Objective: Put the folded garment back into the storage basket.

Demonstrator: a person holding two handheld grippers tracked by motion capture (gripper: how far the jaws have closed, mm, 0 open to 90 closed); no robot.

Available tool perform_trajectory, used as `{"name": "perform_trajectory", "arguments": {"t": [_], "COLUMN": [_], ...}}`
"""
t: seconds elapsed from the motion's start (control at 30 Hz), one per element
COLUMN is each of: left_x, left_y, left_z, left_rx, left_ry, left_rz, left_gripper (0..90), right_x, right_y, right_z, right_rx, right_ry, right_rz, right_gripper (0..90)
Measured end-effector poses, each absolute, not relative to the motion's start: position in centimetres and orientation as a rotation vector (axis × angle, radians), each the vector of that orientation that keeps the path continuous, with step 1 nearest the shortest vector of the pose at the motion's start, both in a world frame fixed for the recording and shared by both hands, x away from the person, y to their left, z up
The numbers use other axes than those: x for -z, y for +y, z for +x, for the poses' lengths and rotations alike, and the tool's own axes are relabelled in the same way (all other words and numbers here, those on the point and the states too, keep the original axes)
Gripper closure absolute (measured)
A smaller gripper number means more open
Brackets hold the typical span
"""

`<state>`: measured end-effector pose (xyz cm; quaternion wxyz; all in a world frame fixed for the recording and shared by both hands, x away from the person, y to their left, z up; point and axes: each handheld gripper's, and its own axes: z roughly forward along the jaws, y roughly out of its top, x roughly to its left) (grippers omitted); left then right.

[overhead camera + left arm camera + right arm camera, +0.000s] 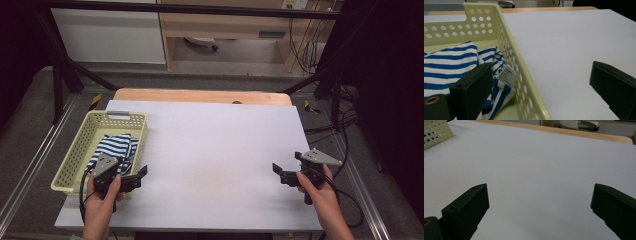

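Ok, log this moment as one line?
left gripper: open, straddling basket wall | right gripper: open, empty | striped shirt: in basket

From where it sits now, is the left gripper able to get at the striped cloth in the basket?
Probably yes. The left gripper is open, straddling the yellow basket's near wall, one jaw already over the striped cloth. That wall stands between the jaws, so it likely must shift inward first.

Grey carpeted floor surrounds the table. At twelve o'clock stands a light wooden desk; cables hang at one o'clock, a white cabinet at eleven.
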<state>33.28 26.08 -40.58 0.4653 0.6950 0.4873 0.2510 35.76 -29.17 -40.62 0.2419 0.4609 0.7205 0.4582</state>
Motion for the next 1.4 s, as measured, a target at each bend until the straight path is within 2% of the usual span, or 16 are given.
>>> {"name": "perform_trajectory", "arguments": {"t": [0.97,1.4], "left_x": [40.6,40.1], "left_y": [25.9,25.6], "left_z": [33.3,32.8], "left_rx": [-0.629,-0.662], "left_ry": [1.193,1.187], "left_rz": [1.722,1.716], "left_gripper": [5.3,5.4], "right_x": [45.5,45.4], "right_y": [-25.9,-22.2], "right_z": [34.3,37.0], "right_rx": [-1.248,-1.266], "right_ry": [2.086,2.068], "right_rz": [1.261,1.176], "right_gripper": [3.6,4.9]}}
